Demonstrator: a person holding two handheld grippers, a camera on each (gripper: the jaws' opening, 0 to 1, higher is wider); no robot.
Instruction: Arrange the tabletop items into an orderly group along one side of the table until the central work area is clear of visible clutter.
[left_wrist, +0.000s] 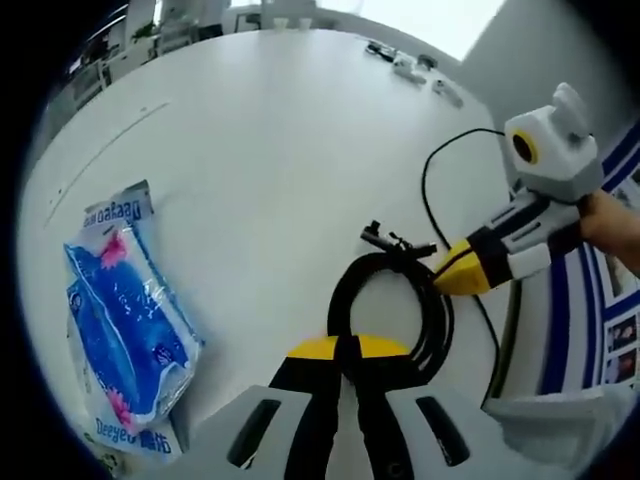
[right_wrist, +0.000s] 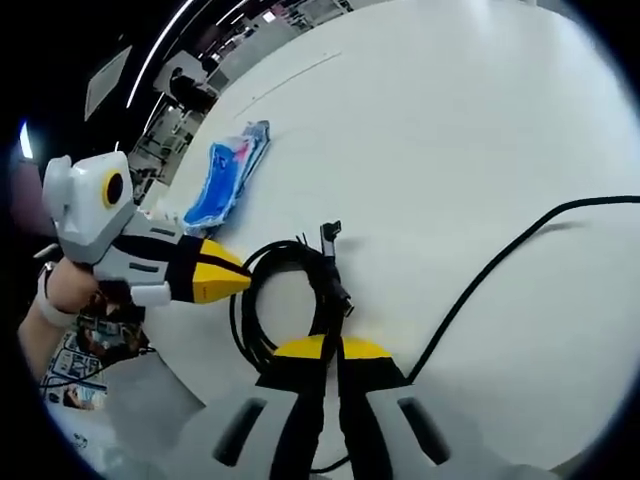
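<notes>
Two hand-held grippers meet over a coiled black cable (left_wrist: 392, 300) on a white table (left_wrist: 270, 150). In the left gripper view, the left gripper (left_wrist: 347, 352) has its yellow-tipped jaws pressed together at the near edge of the coil, apparently pinching the cable, though the contact point is hidden beneath the tips. The right gripper (left_wrist: 452, 275) comes in from the right, its tips closed on the coil's far side; a hand (left_wrist: 612, 222) behind it is cut off by the frame.

In the right gripper view, the right gripper (right_wrist: 330, 350) shows the same closed jaws on the cable (right_wrist: 290, 290), with the left gripper (right_wrist: 235, 278) touching the loop from the left. A connector end (right_wrist: 330, 235) sticks out of the coil. A single loose black strand (right_wrist: 500, 265) trails away across the table and out of sight.

One blue-and-pink plastic pouch (left_wrist: 130, 320) lies flat well apart from the coil, near the table's edge; its print is too small to read and its contents cannot be made out. A few small objects (left_wrist: 410, 65) at the far edge are too distant to identify.
</notes>
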